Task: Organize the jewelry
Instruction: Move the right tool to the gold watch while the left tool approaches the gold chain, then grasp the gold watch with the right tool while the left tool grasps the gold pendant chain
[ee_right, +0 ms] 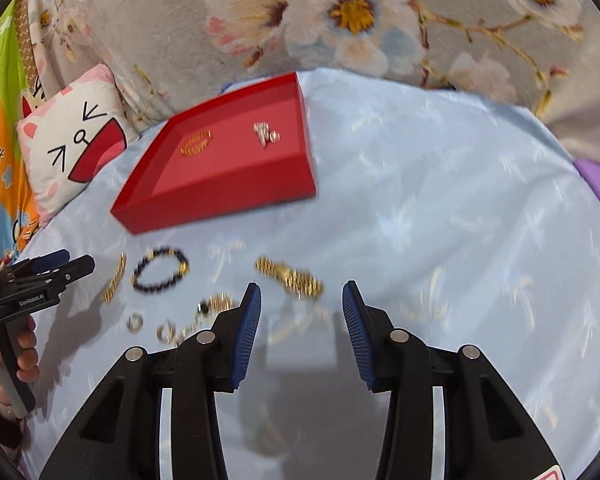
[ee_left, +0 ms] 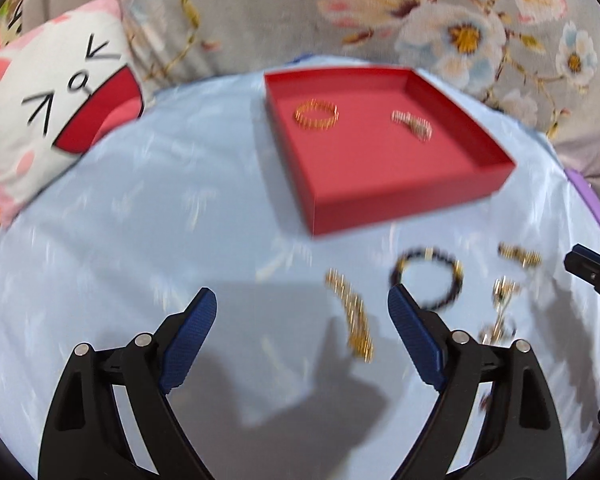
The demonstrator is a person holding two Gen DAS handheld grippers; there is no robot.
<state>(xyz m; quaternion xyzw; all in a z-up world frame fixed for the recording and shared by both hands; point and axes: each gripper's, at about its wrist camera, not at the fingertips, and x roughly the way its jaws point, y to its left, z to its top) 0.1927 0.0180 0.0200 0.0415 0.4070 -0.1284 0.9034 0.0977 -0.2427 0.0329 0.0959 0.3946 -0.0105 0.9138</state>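
A red tray (ee_left: 412, 204) (ee_right: 220, 204) on the light blue cloth holds a gold bangle (ee_left: 315, 115) (ee_right: 196, 143) and a silver bracelet (ee_left: 413, 124) (ee_right: 266, 134). In front of it lie a gold chain bracelet (ee_left: 350, 314) (ee_right: 115, 278), a black bead bracelet (ee_left: 427, 278) (ee_right: 161, 269), a gold watch-like bracelet (ee_left: 520, 255) (ee_right: 290, 277) and small rings (ee_right: 135, 323). My left gripper (ee_left: 302, 306) is open, with the gold chain between its fingers. My right gripper (ee_right: 302, 304) is open just before the watch-like bracelet. Both views are blurred.
A cat-face pillow (ee_left: 56, 100) (ee_right: 72, 140) lies at the left edge of the cloth (ee_left: 140, 220). A floral blanket (ee_left: 460, 20) lies behind. A purple edge (ee_left: 596, 208) shows at the right. The left gripper's body (ee_right: 40, 280) shows in the right wrist view.
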